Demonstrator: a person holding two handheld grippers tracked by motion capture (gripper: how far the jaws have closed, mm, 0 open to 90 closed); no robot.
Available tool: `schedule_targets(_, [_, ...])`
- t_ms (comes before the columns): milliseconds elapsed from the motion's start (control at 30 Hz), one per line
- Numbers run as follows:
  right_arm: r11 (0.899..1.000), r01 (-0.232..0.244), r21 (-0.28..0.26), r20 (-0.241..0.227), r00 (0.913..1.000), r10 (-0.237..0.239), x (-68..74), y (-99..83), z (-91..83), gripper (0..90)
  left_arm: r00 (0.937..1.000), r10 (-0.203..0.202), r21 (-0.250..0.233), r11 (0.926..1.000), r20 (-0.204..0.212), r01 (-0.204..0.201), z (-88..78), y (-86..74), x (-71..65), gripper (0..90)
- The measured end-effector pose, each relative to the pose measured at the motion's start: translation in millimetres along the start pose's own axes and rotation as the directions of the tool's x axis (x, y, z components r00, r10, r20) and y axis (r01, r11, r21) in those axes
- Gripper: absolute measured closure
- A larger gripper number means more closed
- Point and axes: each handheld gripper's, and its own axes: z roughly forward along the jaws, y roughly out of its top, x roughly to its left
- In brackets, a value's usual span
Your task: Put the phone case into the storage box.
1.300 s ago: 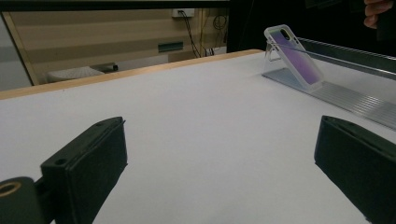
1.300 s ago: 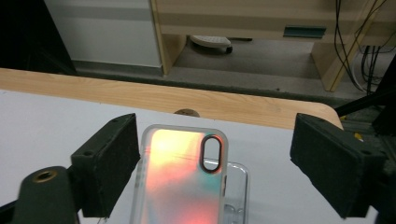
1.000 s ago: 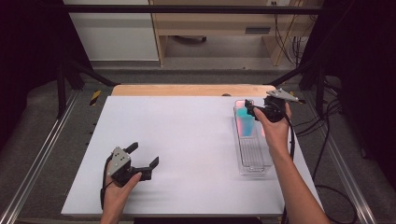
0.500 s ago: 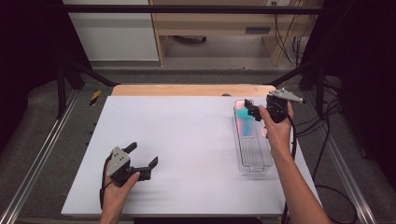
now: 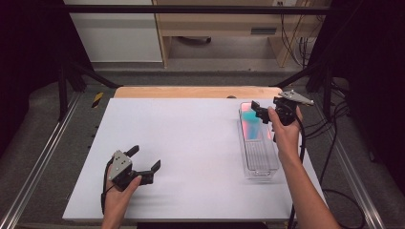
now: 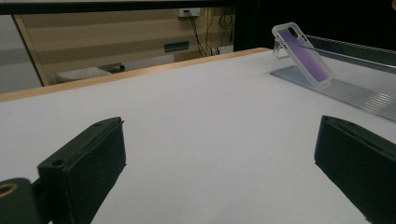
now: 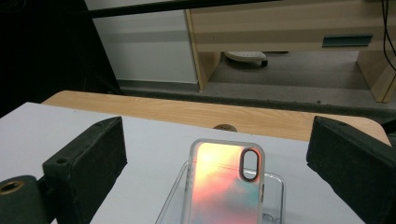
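White tabletop (image 5: pixel 191 143) fills my working area, with a wooden edge and beige cabinets beyond it. My right gripper (image 5: pixel 261 113) hovers with its jaws spread wide, holding nothing, just over the far end of the one clear plastic tray (image 5: pixel 260 164). One phone case (image 7: pixel 226 186) leans tilted in that far end, directly between and below the spread jaws in the right gripper view; its iridescent back shows pink, orange and teal, with one oval camera cutout. I can read no writing on it. My left gripper (image 5: pixel 143 164) sits low, well apart from the tray, jaws likewise spread and empty.
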Motion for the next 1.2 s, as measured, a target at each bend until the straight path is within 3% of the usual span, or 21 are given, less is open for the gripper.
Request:
schedule_targets(533, [1.0, -0.009, -0.014, -0.072, 0.9974, 0.008, 4.4, 4.6, -11.0, 4.9, 1.0, 0.006, 0.0, 1.0, -0.003, -0.006, -1.5, -0.6, 1.3, 1.4])
schedule_targets(1200, [1.0, 0.023, -0.019, -0.087, 0.9959, -0.025, 9.9, 7.7, -26.5, 4.6, 1.0, -0.001, -0.006, 1.0, -0.005, 0.001, -2.7, -0.7, 2.1, 1.4])
